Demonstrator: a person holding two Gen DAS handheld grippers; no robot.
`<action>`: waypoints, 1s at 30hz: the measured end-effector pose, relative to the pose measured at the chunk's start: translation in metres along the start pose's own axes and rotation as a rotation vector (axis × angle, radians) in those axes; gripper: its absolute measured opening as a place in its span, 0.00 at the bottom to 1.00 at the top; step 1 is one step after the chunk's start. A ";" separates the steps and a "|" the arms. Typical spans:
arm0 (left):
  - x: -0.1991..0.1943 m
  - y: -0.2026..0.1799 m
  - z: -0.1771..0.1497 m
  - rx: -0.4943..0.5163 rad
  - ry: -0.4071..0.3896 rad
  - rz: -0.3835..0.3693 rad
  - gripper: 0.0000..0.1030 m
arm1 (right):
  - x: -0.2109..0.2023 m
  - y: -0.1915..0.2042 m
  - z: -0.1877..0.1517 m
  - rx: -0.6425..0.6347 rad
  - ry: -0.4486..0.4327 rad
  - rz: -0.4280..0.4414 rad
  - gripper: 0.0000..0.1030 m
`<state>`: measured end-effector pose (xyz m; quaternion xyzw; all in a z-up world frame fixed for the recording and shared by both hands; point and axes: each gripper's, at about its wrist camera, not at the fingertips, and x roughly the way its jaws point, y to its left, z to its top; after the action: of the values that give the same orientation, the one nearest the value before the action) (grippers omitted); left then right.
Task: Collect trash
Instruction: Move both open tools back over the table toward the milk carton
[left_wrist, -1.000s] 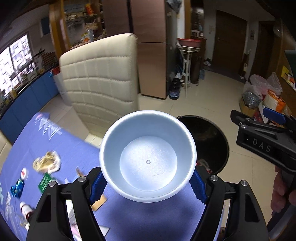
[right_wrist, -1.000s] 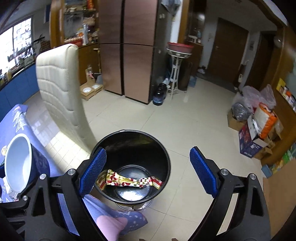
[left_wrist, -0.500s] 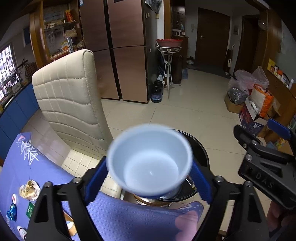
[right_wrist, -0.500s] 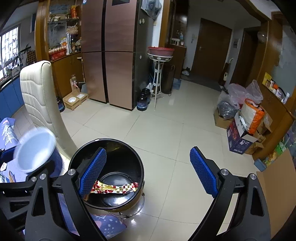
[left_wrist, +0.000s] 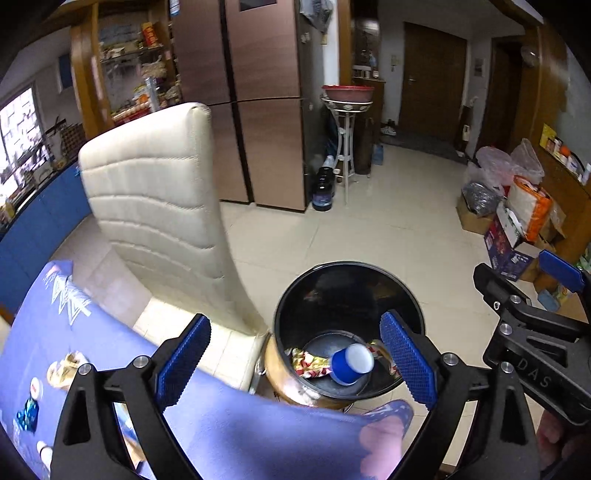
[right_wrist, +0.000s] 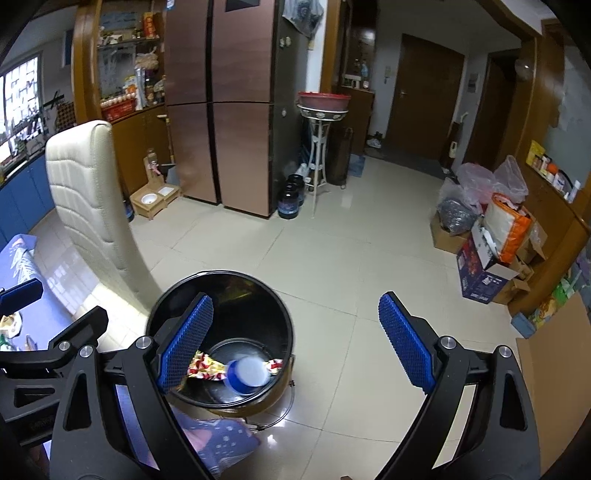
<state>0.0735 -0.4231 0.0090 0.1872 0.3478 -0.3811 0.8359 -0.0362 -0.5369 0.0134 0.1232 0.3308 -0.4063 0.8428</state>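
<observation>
A blue paper cup lies on its side inside the black trash bin, next to a red and yellow wrapper. My left gripper is open and empty above the table's edge, beside the bin. The cup, the wrapper and the bin also show in the right wrist view. My right gripper is open and empty over the floor beside the bin.
A purple cloth covers the table, with several small trash items at its left. A cream chair back stands behind the table. Boxes and bags sit by the right wall.
The left gripper carried the blue cup from over the table toward the bin and opened. The cup has dropped into the bin. The right gripper stayed open.
</observation>
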 end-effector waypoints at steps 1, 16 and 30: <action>-0.002 0.006 -0.001 -0.013 0.004 0.005 0.88 | -0.002 0.005 0.000 -0.010 -0.002 0.012 0.88; -0.046 0.098 -0.046 -0.197 0.032 0.170 0.88 | -0.030 0.093 -0.009 -0.162 -0.006 0.217 0.88; -0.078 0.161 -0.086 -0.333 0.044 0.282 0.88 | -0.054 0.169 -0.023 -0.286 -0.007 0.359 0.88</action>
<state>0.1226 -0.2305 0.0141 0.1015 0.3945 -0.1937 0.8925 0.0591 -0.3855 0.0212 0.0578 0.3551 -0.1992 0.9115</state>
